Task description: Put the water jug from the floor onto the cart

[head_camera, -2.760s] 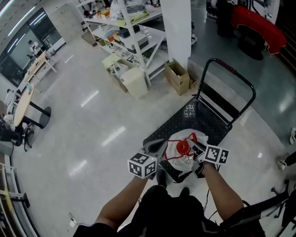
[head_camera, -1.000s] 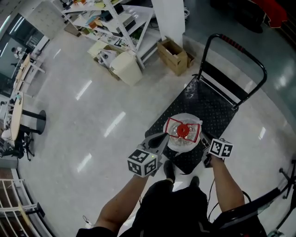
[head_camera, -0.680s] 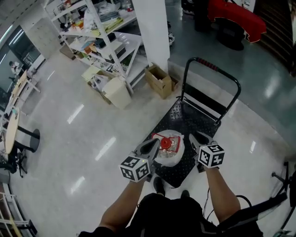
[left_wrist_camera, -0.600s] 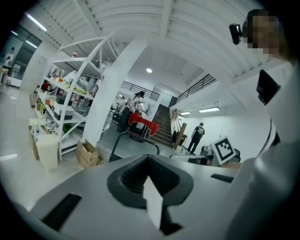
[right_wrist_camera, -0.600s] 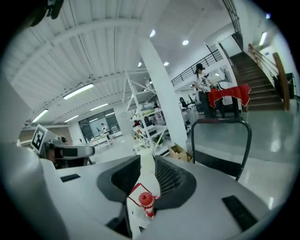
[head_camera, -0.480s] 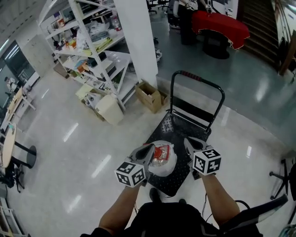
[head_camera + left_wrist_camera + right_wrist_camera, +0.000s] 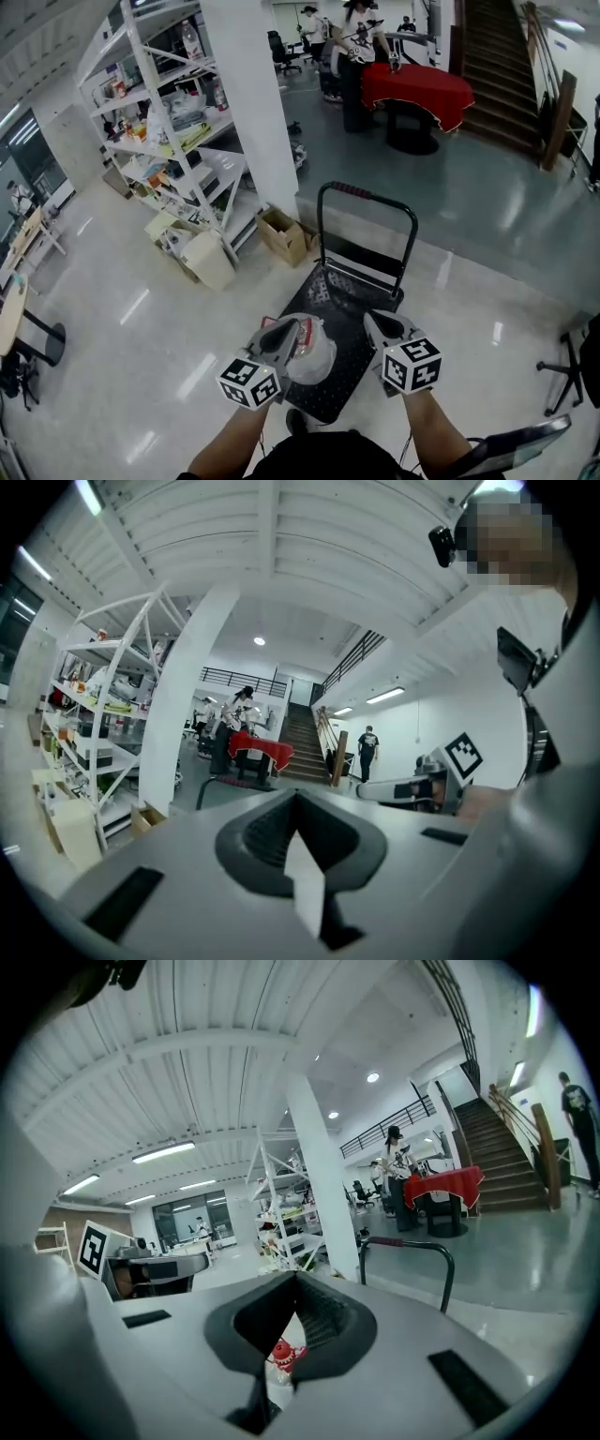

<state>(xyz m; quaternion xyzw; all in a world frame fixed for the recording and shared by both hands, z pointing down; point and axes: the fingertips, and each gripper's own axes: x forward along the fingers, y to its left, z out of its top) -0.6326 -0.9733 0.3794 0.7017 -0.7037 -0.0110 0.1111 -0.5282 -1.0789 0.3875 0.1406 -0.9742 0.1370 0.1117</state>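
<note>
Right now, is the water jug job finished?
Done, it seems: the water jug stands on the black deck of the cart. In hand: nothing. The left gripper and right gripper have shut jaws, the right's just closed on nothing, and neither holds the jug. Left: nothing I can see.

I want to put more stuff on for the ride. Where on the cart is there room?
The cart deck is bare between the water jug and the handle, and just right of the jug. The shiny floor right of the cart is open too. Left, by the shelves and cardboard box, it is crowded.
</note>
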